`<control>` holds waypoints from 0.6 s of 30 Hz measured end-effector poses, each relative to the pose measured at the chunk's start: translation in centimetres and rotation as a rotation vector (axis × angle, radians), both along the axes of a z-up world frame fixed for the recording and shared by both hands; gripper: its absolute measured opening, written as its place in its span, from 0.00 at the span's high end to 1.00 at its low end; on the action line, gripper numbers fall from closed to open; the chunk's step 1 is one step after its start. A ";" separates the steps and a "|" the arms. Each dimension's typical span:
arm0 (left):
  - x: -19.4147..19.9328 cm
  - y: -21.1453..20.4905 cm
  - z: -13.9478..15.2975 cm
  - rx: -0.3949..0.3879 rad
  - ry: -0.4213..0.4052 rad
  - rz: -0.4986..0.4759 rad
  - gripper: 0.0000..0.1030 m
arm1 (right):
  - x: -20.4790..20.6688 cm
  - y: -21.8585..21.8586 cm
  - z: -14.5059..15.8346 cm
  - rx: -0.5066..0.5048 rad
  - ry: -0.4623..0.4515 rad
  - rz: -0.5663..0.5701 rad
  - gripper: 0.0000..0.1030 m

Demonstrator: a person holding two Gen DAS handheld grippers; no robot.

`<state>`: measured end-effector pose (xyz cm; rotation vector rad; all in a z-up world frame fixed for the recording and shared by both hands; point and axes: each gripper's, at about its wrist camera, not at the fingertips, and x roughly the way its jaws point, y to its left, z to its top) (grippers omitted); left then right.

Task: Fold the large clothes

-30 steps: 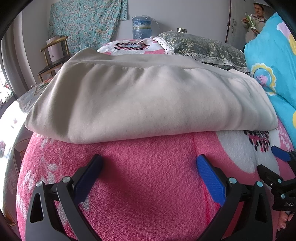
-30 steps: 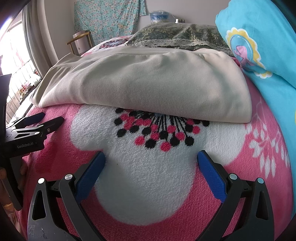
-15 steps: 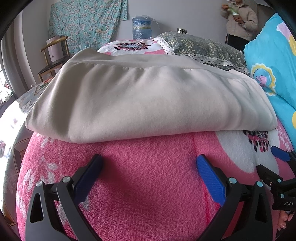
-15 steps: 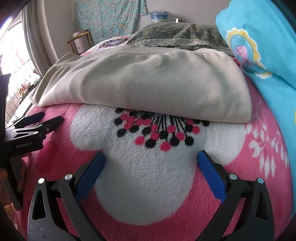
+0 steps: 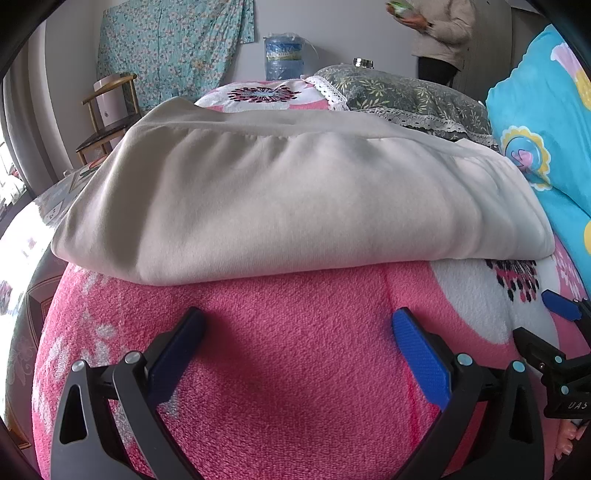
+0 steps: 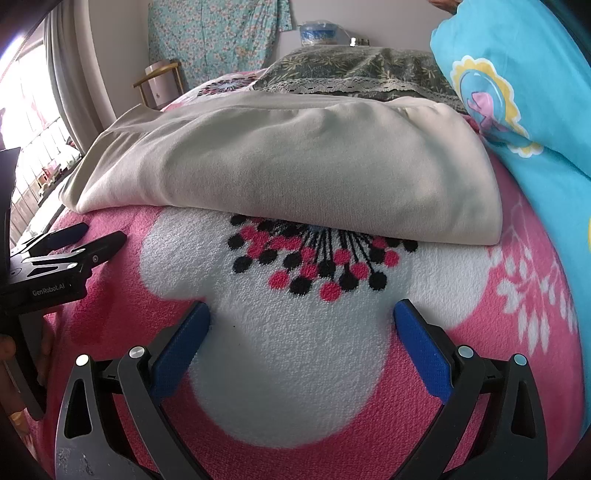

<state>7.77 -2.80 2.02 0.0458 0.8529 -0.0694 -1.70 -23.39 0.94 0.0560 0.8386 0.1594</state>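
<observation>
Behind the bed a person has stepped along the wall; the garment stays folded, both grippers unmoved, jaws apart, empty—folding looks finished.

There were one folded cream garment, one pink blanket, two grippers, one chair, and one water jug.

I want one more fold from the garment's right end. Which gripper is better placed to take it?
Right, probably. The right gripper is open, facing the cream garment with its right end nearby; the left gripper, also open, faces the left part.
</observation>
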 end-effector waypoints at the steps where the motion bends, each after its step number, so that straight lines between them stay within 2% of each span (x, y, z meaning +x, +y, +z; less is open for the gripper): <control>1: 0.0 -0.1 0.0 -0.002 0.000 0.000 0.04 | -0.1 0.0 0.0 -0.001 0.000 0.000 0.06; 18: 0.0 -0.1 0.0 0.004 -0.009 0.002 0.04 | 0.0 -0.1 0.0 -0.005 0.000 0.000 0.06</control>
